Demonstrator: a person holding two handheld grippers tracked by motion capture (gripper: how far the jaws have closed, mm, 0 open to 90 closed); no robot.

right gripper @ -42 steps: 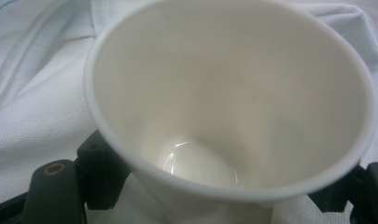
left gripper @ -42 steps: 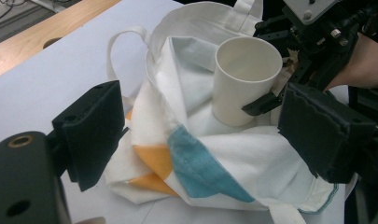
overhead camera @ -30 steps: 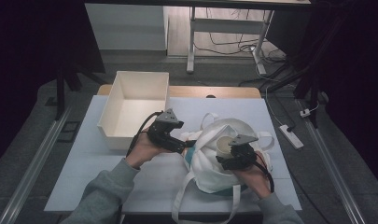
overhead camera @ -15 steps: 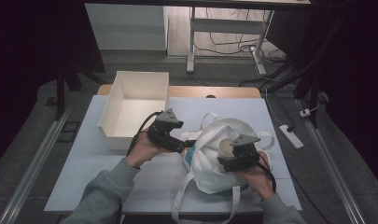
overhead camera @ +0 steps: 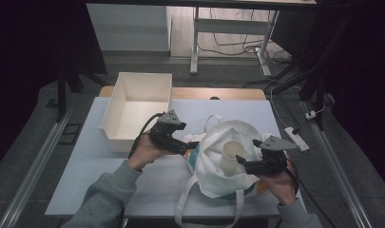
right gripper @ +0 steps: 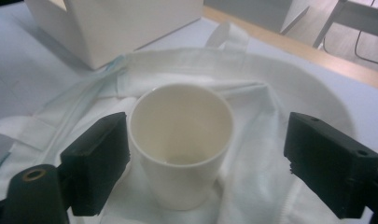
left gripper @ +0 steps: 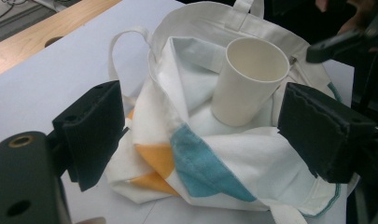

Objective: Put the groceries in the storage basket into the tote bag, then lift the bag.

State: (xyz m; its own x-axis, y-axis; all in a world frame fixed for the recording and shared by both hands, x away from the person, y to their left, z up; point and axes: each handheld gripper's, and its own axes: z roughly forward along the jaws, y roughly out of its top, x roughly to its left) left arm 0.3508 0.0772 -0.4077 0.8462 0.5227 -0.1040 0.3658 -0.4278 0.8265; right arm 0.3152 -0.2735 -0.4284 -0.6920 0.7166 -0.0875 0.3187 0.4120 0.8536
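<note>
R tool [right gripper: 205, 163] astride upright white cup [right gripper: 181, 144]

A white paper cup [left gripper: 248, 80] stands upright in the crumpled tote bag [left gripper: 210, 158] (orange and blue patches) between the left gripper's [left gripper: 210, 140] spread fingers [left gripper: 91, 130].

The counter [overhead camera: 100, 190] has a pale, bluish-white top, with a strip of bare wood [overhead camera: 218, 93] along its far edge. A white open box [overhead camera: 138, 111] stands on its far left part, reaching that wooden edge. Just beside the box, nearer the middle and right, a white cloth bag [overhead camera: 218, 166] with orange and blue patches lies crumpled, its straps [overhead camera: 183, 206] trailing over the near edge.
</note>
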